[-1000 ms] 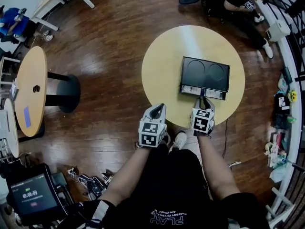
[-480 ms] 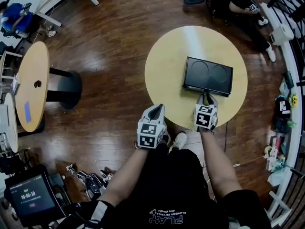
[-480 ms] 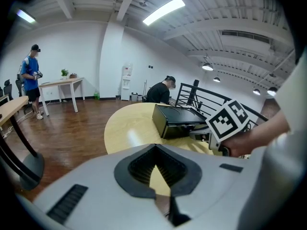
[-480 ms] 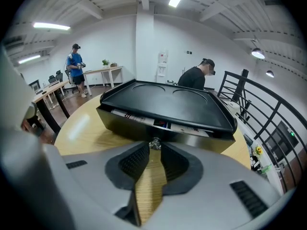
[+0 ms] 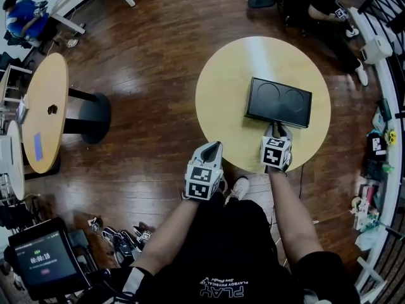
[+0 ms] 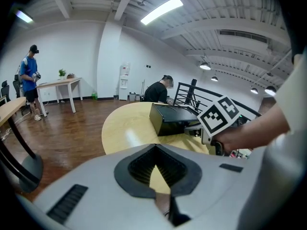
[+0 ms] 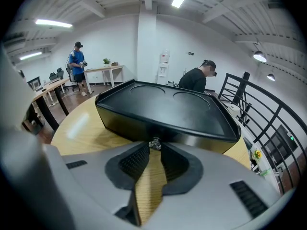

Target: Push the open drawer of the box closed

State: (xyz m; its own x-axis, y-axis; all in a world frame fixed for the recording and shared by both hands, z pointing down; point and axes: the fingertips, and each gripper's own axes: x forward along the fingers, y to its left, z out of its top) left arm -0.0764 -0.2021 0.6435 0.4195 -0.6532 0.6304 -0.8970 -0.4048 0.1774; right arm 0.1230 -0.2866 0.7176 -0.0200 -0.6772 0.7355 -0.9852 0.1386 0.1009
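The right gripper (image 7: 153, 151), jaws pinched narrow on the small metal knob (image 7: 154, 143), meets the drawer (image 7: 139, 127) of the flat black plastic box (image 5: 278, 101), right of centre on the round pale wooden table (image 5: 221, 87). The drawer looks flush, so press straight and lightly. Bare tabletop lies beyond; the right rim is near. The left gripper (image 5: 211, 149), jaws together, hangs clear at the near edge.

Screen (image 5: 43, 258) standing on the floor at lower left of the head view shows a timer reading 00:00:10. The person's black shirt (image 5: 221, 277) has white print, upside down to this camera: large "PLAY", with a smaller line above it starting "PLAYBOY", the rest too small to read. The cubes on the left tool (image 5: 214, 145) and right tool (image 5: 278, 126) carry black-and-white square code markers.
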